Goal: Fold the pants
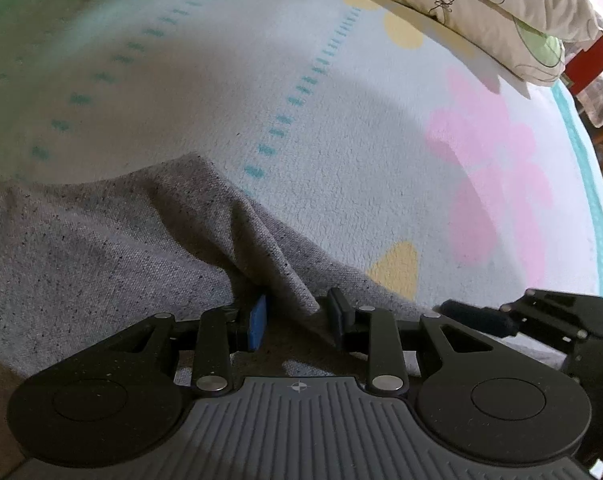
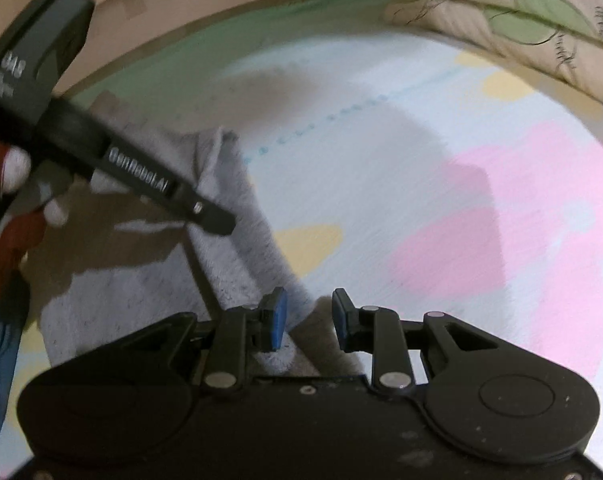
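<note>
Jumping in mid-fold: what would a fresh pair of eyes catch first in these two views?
The speckled grey knit pants lie bunched on a pale plush mat with pink flower shapes. A ridge of cloth rises between the left gripper pads. The right gripper stands open over the pants' edge.

The speckled grey knit pants lie on a pale blue fleece blanket printed with pink flowers, yellow patches and dashed teal lines. The cream quilted pillow carries green leaves outlined in black. Both black grippers have blue pads.
</note>
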Available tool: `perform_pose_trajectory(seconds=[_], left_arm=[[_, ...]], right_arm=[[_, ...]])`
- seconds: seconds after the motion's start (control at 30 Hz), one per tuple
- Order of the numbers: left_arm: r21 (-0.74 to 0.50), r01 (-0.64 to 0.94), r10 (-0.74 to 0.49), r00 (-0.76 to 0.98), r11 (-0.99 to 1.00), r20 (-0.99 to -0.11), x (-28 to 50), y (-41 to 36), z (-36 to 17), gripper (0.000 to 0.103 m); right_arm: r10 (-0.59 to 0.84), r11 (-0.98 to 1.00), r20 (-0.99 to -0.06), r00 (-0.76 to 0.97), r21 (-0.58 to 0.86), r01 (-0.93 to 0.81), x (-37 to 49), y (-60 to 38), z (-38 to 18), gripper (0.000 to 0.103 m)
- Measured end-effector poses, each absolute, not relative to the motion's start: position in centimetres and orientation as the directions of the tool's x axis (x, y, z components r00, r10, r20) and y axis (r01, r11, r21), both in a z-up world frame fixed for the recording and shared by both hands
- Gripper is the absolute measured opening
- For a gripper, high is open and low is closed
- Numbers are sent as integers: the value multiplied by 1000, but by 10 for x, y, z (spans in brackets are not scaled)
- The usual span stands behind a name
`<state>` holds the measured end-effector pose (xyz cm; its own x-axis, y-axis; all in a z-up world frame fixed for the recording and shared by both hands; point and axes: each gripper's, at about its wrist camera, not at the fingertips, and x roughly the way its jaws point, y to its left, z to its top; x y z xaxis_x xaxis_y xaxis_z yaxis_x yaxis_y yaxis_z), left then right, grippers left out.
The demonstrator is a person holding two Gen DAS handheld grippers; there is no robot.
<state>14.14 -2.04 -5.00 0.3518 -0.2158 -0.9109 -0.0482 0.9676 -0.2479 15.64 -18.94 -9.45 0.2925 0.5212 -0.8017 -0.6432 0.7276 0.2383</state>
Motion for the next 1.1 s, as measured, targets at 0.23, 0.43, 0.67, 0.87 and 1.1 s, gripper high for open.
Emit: perform_pose_trajectory(seconds=[0.23,0.43,0.67,0.87,1.1], left_arm=[[-253,-53,-220,345,966,-913,144,-21,-50,31],[-294,-64,-247,394,954,-886,140,-8,-32,31],[-339,-99,-260,456,936,-851,125,11,-20,32],[-301,-122,-212,470,946,-857,143,10,-42,32],[-264,-148,-170,459,953,-872,165,15,-42,32]], right_arm=[[433,737,-822,370,86,-670,140,-176,-97,0],[422,806,-802,424,117,-581,142,-185,-89,6],[466,851,-695,547,184,-492,116,-218,-36,10],[461,823,-771,440,186,-536,105,-186,-68,10],[350,918,-829,436,212,-334,133,-199,-96,3]])
